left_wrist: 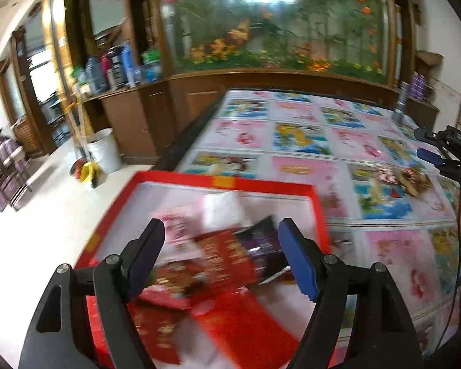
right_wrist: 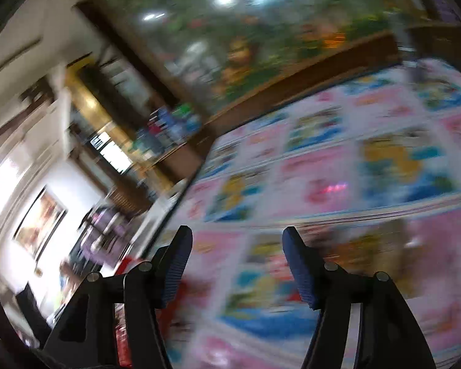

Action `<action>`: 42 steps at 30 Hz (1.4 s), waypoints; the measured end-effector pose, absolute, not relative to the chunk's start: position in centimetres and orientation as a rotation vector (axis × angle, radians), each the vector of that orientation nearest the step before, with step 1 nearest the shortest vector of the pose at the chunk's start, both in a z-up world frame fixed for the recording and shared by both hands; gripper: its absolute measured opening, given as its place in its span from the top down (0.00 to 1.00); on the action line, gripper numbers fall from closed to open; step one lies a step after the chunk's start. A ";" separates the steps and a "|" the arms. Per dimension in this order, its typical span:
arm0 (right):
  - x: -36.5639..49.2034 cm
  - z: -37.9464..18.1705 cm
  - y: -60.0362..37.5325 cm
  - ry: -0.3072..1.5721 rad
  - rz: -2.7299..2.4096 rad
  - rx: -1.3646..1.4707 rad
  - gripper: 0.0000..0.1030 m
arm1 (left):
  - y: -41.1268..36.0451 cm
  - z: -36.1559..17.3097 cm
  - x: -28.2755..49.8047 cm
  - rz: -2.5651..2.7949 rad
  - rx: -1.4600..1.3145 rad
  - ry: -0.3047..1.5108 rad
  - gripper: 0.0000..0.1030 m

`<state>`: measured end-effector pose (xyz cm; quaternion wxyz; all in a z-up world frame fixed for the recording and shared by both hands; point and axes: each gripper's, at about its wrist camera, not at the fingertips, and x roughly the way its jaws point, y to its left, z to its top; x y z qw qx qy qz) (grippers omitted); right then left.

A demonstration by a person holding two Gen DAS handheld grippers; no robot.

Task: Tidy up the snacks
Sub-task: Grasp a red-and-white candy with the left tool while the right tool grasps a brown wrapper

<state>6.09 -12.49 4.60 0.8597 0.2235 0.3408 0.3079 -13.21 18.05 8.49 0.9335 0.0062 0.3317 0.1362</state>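
Note:
A red box (left_wrist: 199, 180) with a white inside sits at the near left edge of the table and holds several snack packets: a pink one (left_wrist: 176, 227), a white one (left_wrist: 222, 212), a dark red one (left_wrist: 227, 258) and a purple one (left_wrist: 264, 243). My left gripper (left_wrist: 222, 226) hangs open just above them with nothing between its fingers. A small heap of loose packets (left_wrist: 410, 178) lies further right on the table. My right gripper (left_wrist: 422, 143) reaches in near that heap. In the blurred right wrist view it (right_wrist: 236, 231) stands open and empty over the tablecloth, with a brownish smear of packets (right_wrist: 372, 246) to its right.
A cartoon-print cloth (left_wrist: 295, 141) covers the table. Behind it stand a wooden cabinet with a large fish tank (left_wrist: 276, 21) and a shelf of bottles (left_wrist: 120, 64). A white bucket (left_wrist: 103, 150) stands on the floor to the left. A cable (left_wrist: 459, 240) hangs at the right edge.

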 end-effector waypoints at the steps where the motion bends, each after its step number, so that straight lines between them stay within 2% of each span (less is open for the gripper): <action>1: 6.7 4.2 -14.5 0.728 0.612 0.498 0.38 | 17.3 8.7 -12.9 0.266 0.026 0.675 0.26; 6: 9.0 2.3 -18.5 0.785 0.516 0.557 0.37 | 12.8 9.2 -11.1 0.156 0.062 0.682 0.26; 11: 10.5 0.5 -17.0 0.836 0.531 0.451 0.36 | 9.7 8.9 -10.3 0.090 0.087 0.708 0.26; 15: 10.2 0.7 -15.9 0.942 0.851 0.541 0.39 | 9.2 8.7 -10.2 0.087 0.096 0.730 0.26; 17: 8.9 2.6 -15.6 0.891 0.963 0.512 0.40 | 9.2 8.9 -9.9 0.088 0.085 0.739 0.26; 18: 8.3 3.5 -15.7 0.849 0.943 0.470 0.40 | 9.2 8.8 -9.9 0.088 0.083 0.741 0.26; 20: 7.5 4.5 -15.7 0.825 0.835 0.380 0.29 | 8.9 8.9 -9.7 0.091 0.091 0.747 0.26; 22: 7.7 4.1 -15.4 0.867 0.797 0.346 0.29 | 8.6 8.8 -9.6 0.093 0.099 0.749 0.26; 25: 8.2 2.2 -14.2 1.024 0.701 0.281 0.29 | 8.3 8.6 -9.6 0.093 0.104 0.750 0.26; 29: 8.1 0.9 -13.3 1.140 0.653 0.316 0.29 | 8.4 8.2 -9.5 0.100 0.099 0.760 0.26; 33: 6.8 1.7 -11.1 1.120 0.650 0.240 0.29 | 8.6 8.4 -9.3 0.110 0.115 0.757 0.26; 37: 5.9 0.2 -8.6 1.150 0.607 0.177 0.29 | 9.2 8.6 -9.0 0.125 0.111 0.750 0.26; 42: 4.5 0.0 -6.3 1.046 0.593 0.045 0.29 | 9.6 8.5 -8.9 0.132 0.093 0.751 0.26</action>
